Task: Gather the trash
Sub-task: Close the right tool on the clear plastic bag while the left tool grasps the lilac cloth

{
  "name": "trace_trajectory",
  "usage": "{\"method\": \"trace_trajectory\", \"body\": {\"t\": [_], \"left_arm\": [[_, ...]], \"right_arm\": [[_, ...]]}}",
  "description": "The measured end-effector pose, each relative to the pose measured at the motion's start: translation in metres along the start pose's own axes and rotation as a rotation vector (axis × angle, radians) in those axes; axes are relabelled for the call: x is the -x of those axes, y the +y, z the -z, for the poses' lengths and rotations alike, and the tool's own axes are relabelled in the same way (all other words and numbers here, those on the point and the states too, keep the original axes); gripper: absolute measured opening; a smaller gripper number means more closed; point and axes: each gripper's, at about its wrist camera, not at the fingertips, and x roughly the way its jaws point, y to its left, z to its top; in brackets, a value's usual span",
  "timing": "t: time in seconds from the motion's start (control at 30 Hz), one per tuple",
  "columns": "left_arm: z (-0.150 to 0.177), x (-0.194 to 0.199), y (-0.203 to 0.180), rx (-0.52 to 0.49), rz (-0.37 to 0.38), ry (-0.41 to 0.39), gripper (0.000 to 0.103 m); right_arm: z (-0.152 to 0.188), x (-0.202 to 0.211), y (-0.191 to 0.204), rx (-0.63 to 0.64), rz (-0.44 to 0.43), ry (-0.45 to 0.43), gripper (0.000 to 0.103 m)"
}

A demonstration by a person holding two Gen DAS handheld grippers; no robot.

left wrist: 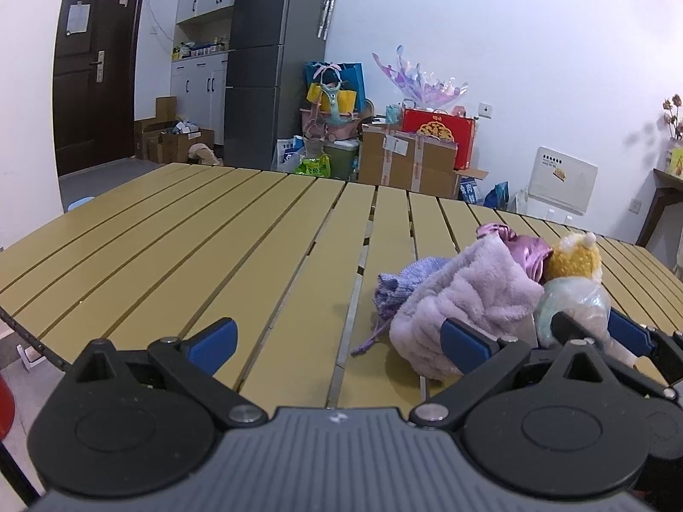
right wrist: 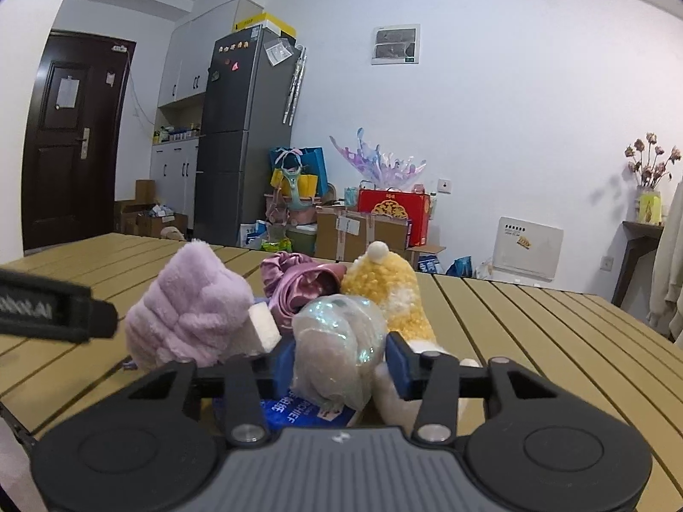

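A pile of soft things lies on the yellow slatted table point(left wrist: 213, 234): a fluffy lilac cloth point(left wrist: 461, 303), a knitted purple piece point(left wrist: 401, 286), a shiny pink satin scrunchie point(right wrist: 299, 281), a yellow plush sock point(right wrist: 388, 286) and a crumpled clear plastic wrapper point(right wrist: 337, 350). My right gripper point(right wrist: 341, 362) is shut on the crumpled wrapper at the near side of the pile; a blue printed packet point(right wrist: 299, 414) lies under it. My left gripper point(left wrist: 337, 341) is open and empty just left of the pile, its right finger point(left wrist: 465, 343) against the lilac cloth. The right gripper point(left wrist: 593, 333) also shows in the left wrist view.
A white foam block point(right wrist: 264, 324) sits between the lilac cloth and the scrunchie. The left gripper's body point(right wrist: 51, 311) reaches in from the left of the right wrist view. Beyond the table stand a grey fridge point(left wrist: 273, 64), cardboard boxes point(left wrist: 410, 158) and bags.
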Motion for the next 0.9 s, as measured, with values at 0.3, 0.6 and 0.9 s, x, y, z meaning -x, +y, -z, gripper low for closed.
{"method": "trace_trajectory", "body": {"t": [0.3, 0.6, 0.9], "left_arm": [[0.006, 0.002, -0.017, -0.067, 0.028, -0.031, 0.103], [0.015, -0.004, -0.047, -0.159, 0.048, -0.062, 0.103], [0.022, -0.018, -0.079, -0.253, 0.012, -0.105, 0.103]], "right_arm": [[-0.004, 0.014, -0.026, -0.117, -0.018, -0.036, 0.028], [-0.009, 0.032, -0.05, -0.158, 0.002, -0.089, 0.027], [-0.005, 0.041, -0.085, -0.189, 0.049, -0.071, 0.027]]}}
